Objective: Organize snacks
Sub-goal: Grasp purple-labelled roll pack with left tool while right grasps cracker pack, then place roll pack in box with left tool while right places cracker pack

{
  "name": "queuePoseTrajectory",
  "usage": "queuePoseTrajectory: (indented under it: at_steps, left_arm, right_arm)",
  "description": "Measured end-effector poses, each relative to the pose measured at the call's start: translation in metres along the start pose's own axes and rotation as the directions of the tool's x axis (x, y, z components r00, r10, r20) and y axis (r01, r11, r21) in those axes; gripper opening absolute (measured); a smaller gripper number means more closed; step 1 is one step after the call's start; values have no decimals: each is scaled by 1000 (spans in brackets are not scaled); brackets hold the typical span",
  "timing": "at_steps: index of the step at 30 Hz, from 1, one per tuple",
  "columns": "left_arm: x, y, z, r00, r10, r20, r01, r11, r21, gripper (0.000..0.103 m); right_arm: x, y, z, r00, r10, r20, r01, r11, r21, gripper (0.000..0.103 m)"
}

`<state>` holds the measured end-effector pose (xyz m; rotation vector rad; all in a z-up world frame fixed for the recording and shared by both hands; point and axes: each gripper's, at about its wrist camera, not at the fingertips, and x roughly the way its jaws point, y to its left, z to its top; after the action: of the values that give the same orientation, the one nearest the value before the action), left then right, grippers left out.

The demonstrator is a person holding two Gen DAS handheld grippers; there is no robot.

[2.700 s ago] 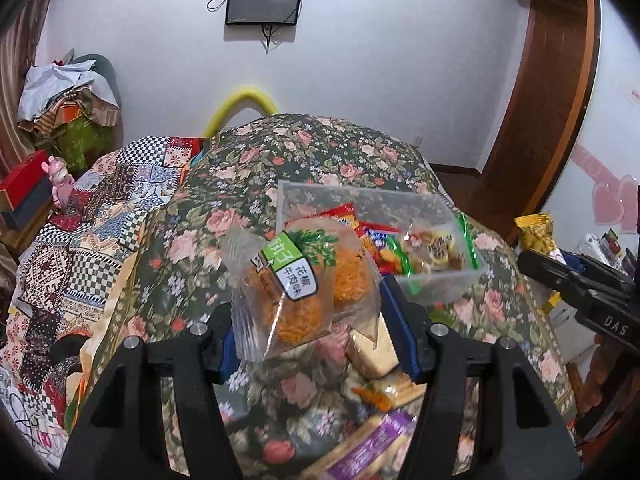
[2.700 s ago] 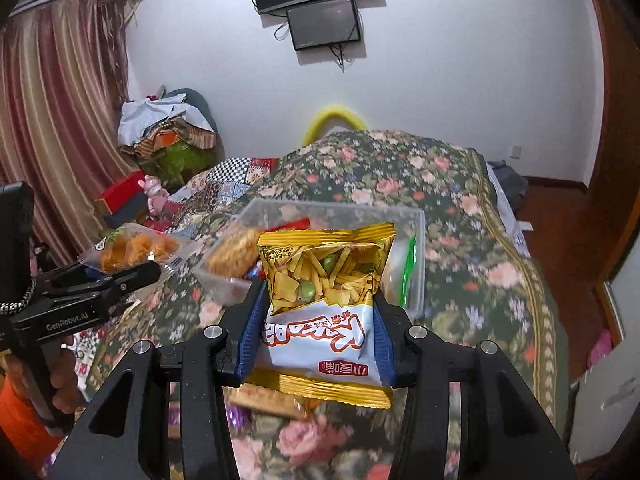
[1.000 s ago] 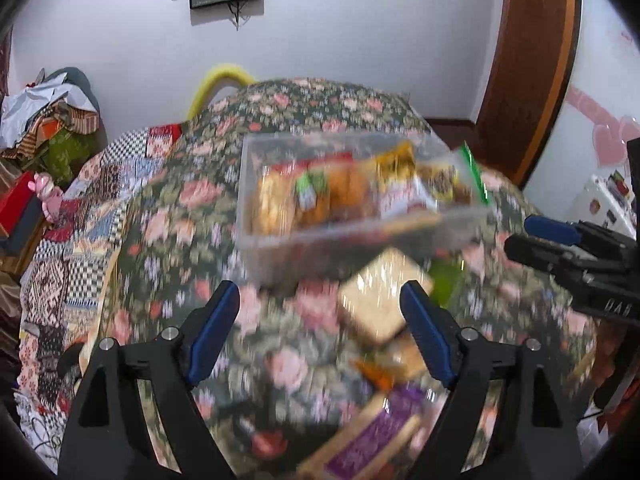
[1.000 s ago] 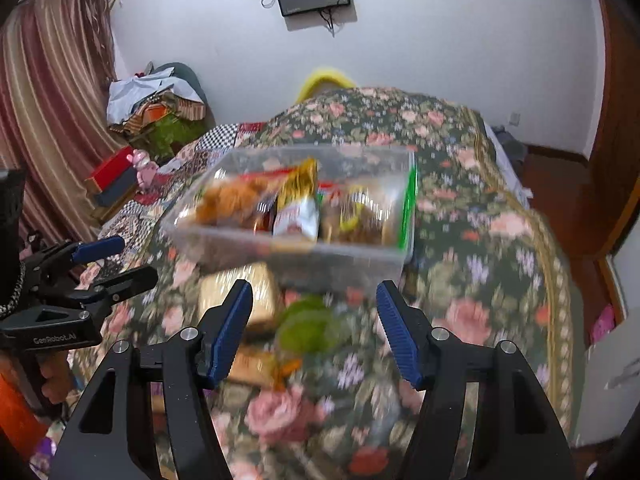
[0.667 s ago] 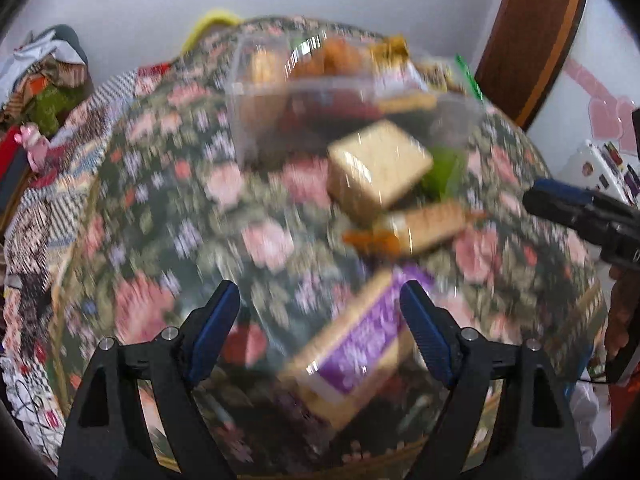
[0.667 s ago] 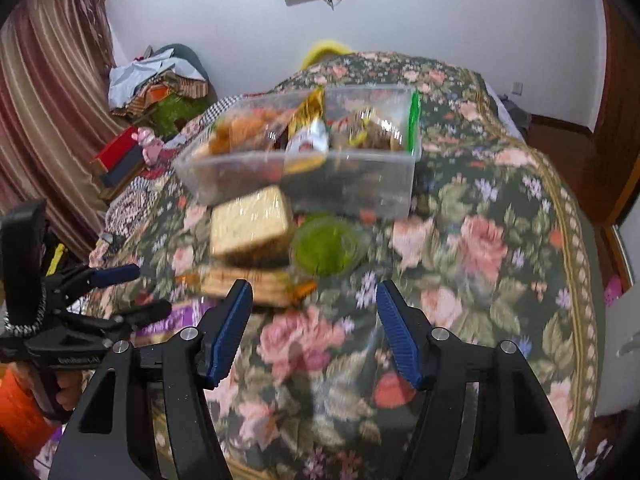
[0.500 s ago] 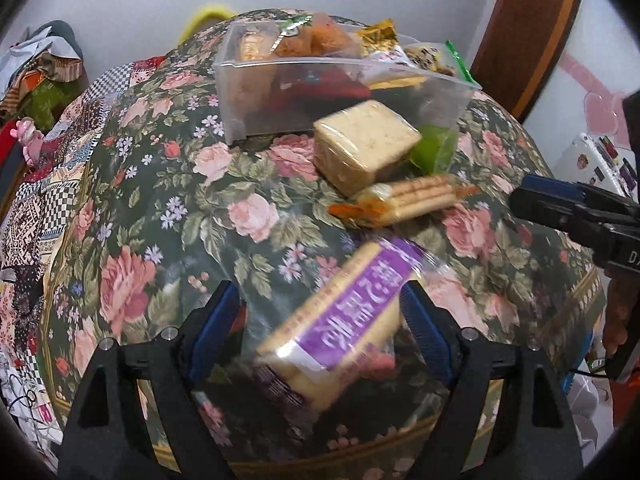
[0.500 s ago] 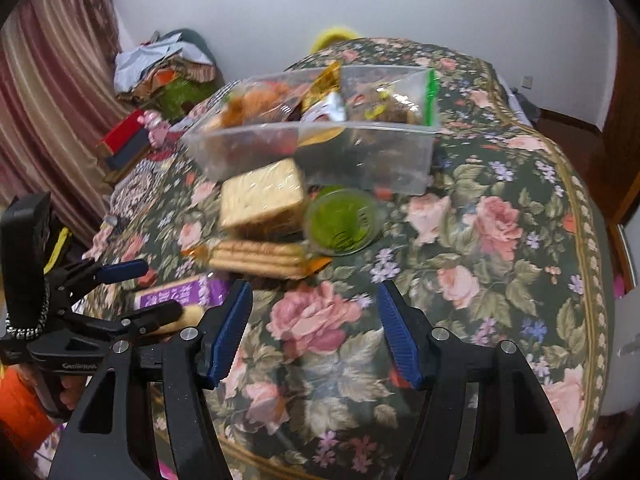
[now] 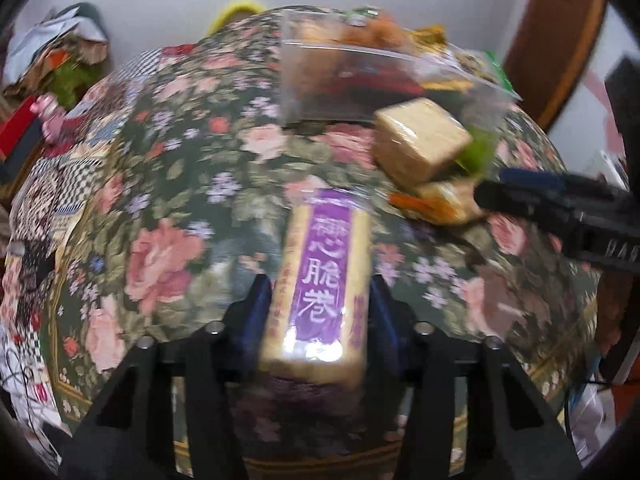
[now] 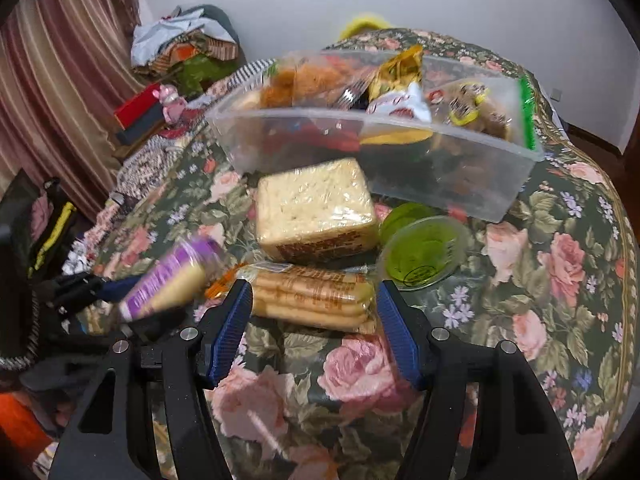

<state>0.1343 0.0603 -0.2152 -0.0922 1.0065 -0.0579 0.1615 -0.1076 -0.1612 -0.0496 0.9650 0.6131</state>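
Note:
My left gripper (image 9: 320, 304) is shut on a long purple-labelled biscuit pack (image 9: 324, 276), which also shows in the right wrist view (image 10: 168, 276). My right gripper (image 10: 314, 320) is open, its fingers either side of a clear pack of long biscuits (image 10: 316, 296) lying on the floral cloth. Behind it lie a square cracker pack (image 10: 316, 208) and a green jelly cup (image 10: 424, 252). A clear plastic box (image 10: 440, 160) holds several snack bags at the far side; it also shows in the left wrist view (image 9: 360, 68).
The table wears a floral cloth (image 10: 560, 260) and drops off at the near and right edges. A pile of clothes (image 10: 188, 52) and a red box (image 10: 136, 112) lie on the patchwork bed at the left. A wooden door (image 9: 560, 32) stands at the right.
Both grippers dropped their snack bags into the box, opened and came back low to the near side. My left gripper has closed on the purple pack. My right gripper has moved around the long biscuits.

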Motion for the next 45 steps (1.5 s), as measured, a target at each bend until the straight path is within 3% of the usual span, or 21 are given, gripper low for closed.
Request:
queuePoseTrajectory:
  at_steps: [6,12,16,20,23,26,31,33,45]
  left_arm:
    - [0,5,-1,1000,4,8,-3,1000,-7,46]
    - [0,1,-4,1000,13,25,-14,1000,21,46]
    - [-2,4,-7,999,-3,35,3,1000,15,45]
    - [-4,4,-9,999,-15,33,14,1000,25,45]
    - [-5,2,-11,999,-21,29,20,999,42,45]
    - [-8,1,-13,999,-28,23,27,998,53,45]
    - [-6,-2,-12,999,-22,24,21,998,60,45]
    - [-4,-4,-11,1000,-11,26,9,998,63,45]
    - [-7,-1,-3,998,-21,52,18,999,47,45]
  right_arm:
    - [6,10,-20,991,98,-87,-98,995,13,61]
    - [-8,15,-19,997,66,-45,-68,997,-33,61]
    - [0,12,2,998,55,-43,-58,997,-49,82]
    - [15,16,12,994,78,-79,-84,994,-66,82]
    - [25,21,11,994,49,-97,-59,993,-101,82]
    - [29,21,2,991,43,-127,-56,993,-104,77]
    - [15,20,-13,994,18,-104,-29,993,-112,51]
    - [11,20,-14,994,27,-102,-38,994,-106,46]
    - [29,35,-3,997,10,-73,-17,994,-106,49]
